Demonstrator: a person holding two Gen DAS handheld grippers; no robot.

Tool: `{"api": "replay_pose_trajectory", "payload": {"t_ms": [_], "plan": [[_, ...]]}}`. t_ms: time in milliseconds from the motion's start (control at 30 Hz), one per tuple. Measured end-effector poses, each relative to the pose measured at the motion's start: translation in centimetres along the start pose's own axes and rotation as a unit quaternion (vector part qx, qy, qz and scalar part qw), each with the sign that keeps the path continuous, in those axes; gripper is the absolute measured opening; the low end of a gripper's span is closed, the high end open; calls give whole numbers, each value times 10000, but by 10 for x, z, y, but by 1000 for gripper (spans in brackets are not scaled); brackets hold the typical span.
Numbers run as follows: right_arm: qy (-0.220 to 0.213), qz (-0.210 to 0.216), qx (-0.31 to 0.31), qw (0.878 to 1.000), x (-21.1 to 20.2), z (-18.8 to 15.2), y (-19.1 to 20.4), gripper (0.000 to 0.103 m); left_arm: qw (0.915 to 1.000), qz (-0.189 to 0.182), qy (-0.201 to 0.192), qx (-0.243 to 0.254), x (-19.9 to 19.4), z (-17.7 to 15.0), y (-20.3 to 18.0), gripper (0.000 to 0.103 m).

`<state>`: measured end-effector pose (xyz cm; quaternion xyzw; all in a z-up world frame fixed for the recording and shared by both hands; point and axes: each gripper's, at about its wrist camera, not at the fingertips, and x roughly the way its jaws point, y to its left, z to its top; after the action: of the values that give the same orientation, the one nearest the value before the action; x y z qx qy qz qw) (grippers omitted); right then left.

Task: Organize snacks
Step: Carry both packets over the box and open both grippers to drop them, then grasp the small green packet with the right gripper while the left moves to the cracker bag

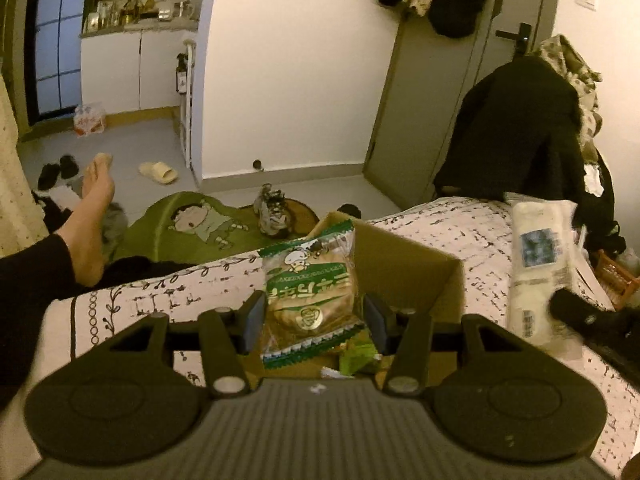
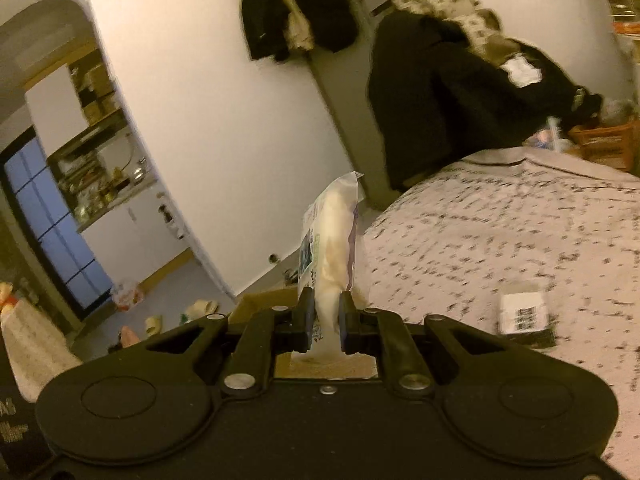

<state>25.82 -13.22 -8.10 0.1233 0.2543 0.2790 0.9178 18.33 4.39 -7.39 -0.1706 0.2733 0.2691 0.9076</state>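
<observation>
My left gripper (image 1: 314,316) is shut on a green-and-clear snack packet (image 1: 308,280) with a round pastry inside, held upright over an open cardboard box (image 1: 404,256) on the bed. More green wrappers (image 1: 356,360) lie inside the box. To the right, a long white snack packet (image 1: 540,272) hangs above the bedsheet, gripped by the black fingers (image 1: 576,312) of my right gripper. In the right wrist view the right gripper (image 2: 326,320) is shut on that white packet (image 2: 334,240), which stands edge-on, with the box (image 2: 264,300) low and to the left.
The bed (image 1: 460,232) has a white sheet with dark marks. A small black-and-white packet (image 2: 524,316) lies on it. A person's bare foot (image 1: 94,208) reaches over a green rug (image 1: 180,228) and shoes. A black coat (image 1: 520,128) and an orange crate (image 1: 616,280) stand beyond.
</observation>
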Motion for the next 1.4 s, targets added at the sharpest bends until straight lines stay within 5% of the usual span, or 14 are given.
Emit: {"api": "replay_pose_trajectory", "payload": {"t_ms": [533, 767, 900, 1400], "plan": [[219, 151, -155, 9995, 26, -10, 24, 13, 9998, -106, 57, -128, 0, 0, 23, 57], [240, 54, -85, 9997, 16, -6, 17, 29, 9999, -64, 76, -124, -4, 0, 26, 71], [145, -151, 140, 9997, 6, 2, 4, 50, 9999, 0, 97, -91, -6, 1, 23, 79], [490, -631, 432, 9959, -13, 10, -37, 64, 9997, -134, 179, 26, -15, 1, 6, 81]]}}
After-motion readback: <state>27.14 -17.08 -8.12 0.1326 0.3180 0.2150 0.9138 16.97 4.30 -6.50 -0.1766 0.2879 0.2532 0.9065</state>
